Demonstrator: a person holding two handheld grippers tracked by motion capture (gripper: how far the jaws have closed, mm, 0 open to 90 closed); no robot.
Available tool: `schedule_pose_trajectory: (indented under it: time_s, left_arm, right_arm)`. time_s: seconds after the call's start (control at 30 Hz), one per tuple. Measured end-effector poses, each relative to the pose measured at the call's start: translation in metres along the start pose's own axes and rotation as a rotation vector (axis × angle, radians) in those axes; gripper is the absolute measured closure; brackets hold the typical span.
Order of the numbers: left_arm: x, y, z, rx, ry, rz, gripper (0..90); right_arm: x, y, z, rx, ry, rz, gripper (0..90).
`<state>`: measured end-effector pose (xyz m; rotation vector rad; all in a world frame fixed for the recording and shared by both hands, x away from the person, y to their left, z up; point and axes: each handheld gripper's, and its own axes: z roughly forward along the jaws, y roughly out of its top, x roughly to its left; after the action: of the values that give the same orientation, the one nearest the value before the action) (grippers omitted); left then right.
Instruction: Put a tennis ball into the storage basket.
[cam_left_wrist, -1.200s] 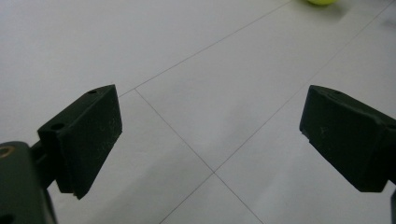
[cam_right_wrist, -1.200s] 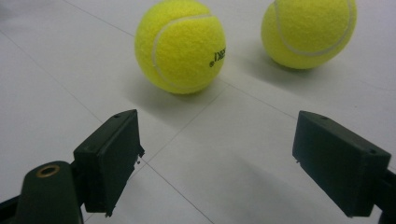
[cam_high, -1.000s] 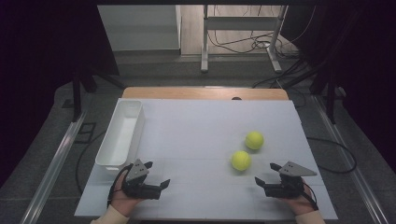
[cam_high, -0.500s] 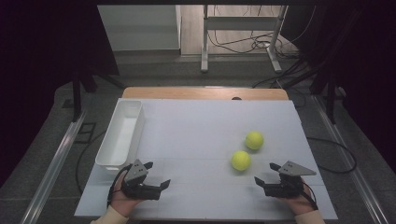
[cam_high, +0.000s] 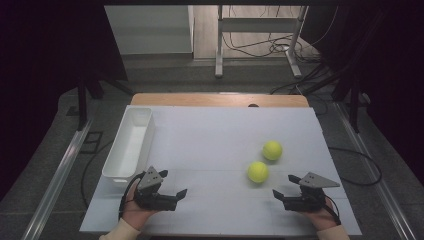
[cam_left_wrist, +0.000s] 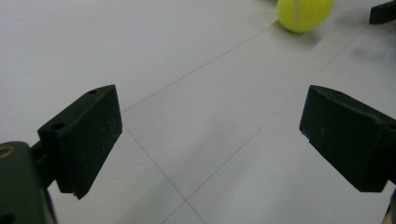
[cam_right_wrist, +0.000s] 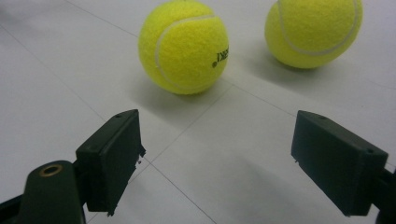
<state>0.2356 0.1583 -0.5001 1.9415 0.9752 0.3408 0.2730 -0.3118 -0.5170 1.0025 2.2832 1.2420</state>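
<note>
Yellow balls lie untouched on the bench (cam_high: 210, 145); both tongs, left (cam_high: 181, 193) and right (cam_high: 276, 193), gape empty. Likely next: right tongs close around the nearer ball (cam_high: 258, 171).

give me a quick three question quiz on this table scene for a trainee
1. True or false: the right gripper holds a ball.
2. How many tennis balls lie on the table?
3. Multiple choice: the white bin sits A) at the table's left edge, empty; B) between the balls; C) under the right gripper.

Key:
1. False. Its jaws stand open with nothing between them, as do those of the left gripper.
2. Two: the nearer ball and the farther ball, apart from each other.
3. A.
</note>
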Motion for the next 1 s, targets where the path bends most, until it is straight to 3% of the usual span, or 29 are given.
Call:
schedule_pose_trajectory:
  time_s: [0.13,0.6,1.0]
  left_arm:
    - [0.000,0.007,0.001,-0.018,0.003,-0.010,6.6]
    - [-0.006,0.024,0.015,0.007,-0.037,0.041,6.6]
    - [-0.008,0.032,0.025,0.018,-0.060,0.057,6.6]
  right_arm:
    - [0.000,0.000,0.000,0.000,0.000,0.000,16.8]
    - [-0.001,0.001,0.001,-0.001,-0.004,0.007,16.6]
    - [-0.002,0.001,0.002,-0.002,-0.005,0.006,16.4]
